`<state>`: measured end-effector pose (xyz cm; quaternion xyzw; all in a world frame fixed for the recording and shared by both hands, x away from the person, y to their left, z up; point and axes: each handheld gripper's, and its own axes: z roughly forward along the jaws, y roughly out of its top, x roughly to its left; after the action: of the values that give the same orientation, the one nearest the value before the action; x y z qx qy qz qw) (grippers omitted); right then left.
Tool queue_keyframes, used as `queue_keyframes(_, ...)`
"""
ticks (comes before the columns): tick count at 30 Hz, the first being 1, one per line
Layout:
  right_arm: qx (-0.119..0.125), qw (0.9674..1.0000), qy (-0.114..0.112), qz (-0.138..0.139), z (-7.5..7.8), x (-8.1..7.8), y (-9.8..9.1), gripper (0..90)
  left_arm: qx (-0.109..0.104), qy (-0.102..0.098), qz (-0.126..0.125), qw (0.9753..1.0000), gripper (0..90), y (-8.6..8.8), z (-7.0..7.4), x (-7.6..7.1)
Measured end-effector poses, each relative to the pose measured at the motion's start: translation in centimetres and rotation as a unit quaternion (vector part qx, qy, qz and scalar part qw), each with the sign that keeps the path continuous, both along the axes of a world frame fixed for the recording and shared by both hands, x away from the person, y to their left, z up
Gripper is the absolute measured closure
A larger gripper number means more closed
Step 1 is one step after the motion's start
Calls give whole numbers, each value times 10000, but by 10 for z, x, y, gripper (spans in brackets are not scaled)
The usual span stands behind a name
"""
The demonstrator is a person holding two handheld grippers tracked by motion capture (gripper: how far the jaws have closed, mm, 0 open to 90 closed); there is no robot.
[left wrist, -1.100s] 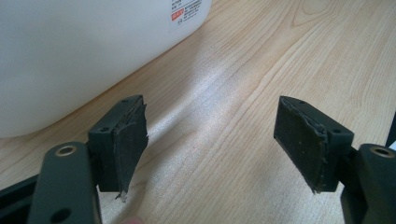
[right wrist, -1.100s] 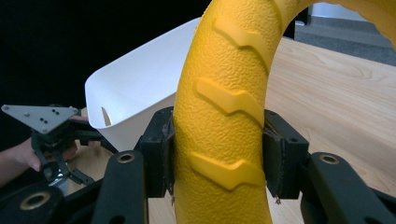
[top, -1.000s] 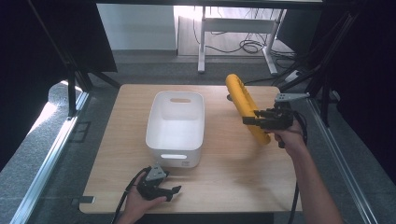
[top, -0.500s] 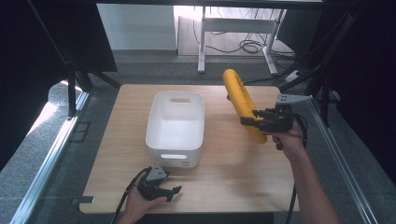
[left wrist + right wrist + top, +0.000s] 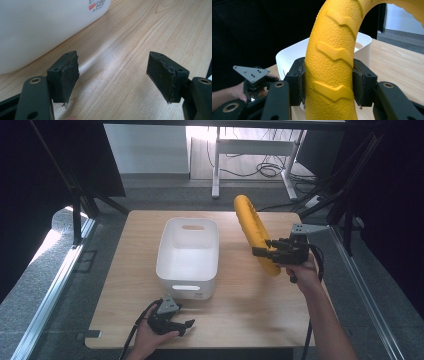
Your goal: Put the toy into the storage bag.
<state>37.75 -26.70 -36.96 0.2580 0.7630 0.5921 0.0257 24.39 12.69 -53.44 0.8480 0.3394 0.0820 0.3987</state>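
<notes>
Gripping yellow tyre (image 5: 254,232) mid-arc, right gripper (image 5: 261,252) is clamping it aloft right of centre frame. Left gripper (image 5: 188,324) is idling with jaws spread, lower left. Advice: keeping tyre clear of white bin (image 5: 172,227) rim, centring over opening before lowering.

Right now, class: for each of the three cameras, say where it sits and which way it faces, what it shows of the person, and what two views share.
High view: above the person's side, facing forward and down on the table; both forearms, left gripper and right gripper show.
Left gripper view: on the left gripper, facing the tabletop beside the white bin; open jaws show.
Right gripper view: on the right gripper, facing the bin; jaws clamp the yellow tyre; the left hand shows.
Shared: both gripper views show the bin.
</notes>
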Motion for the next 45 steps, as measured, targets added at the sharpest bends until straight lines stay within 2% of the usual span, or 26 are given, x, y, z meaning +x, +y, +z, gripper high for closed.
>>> queue_keyframes(3, 30, 10000, -87, 14, 3, -3, 7, 511, 8, -10, -4, 10000, 258, 0, 0, 0)
queue_keyframes(14, 61, 9998, -193, 85, 9, -8, 24, 511, 2, -13, -13, 10000, 258, 1, 1, 0)
queue_keyframes(21, 170, 9993, -307, 163, 19, -13, 36, 511, -4, -6, -2, 10000, 258, 0, 0, 0)
queue_keyframes(25, 232, 9987, -409, 188, 25, -16, 40, 511, -4, -2, -2, 10000, 258, 1, 1, 0)
queue_keyframes(45, 424, 9966, -651, 266, 50, -21, 58, 511, -9, 10, -18, 10000, 257, 1, 1, 0)
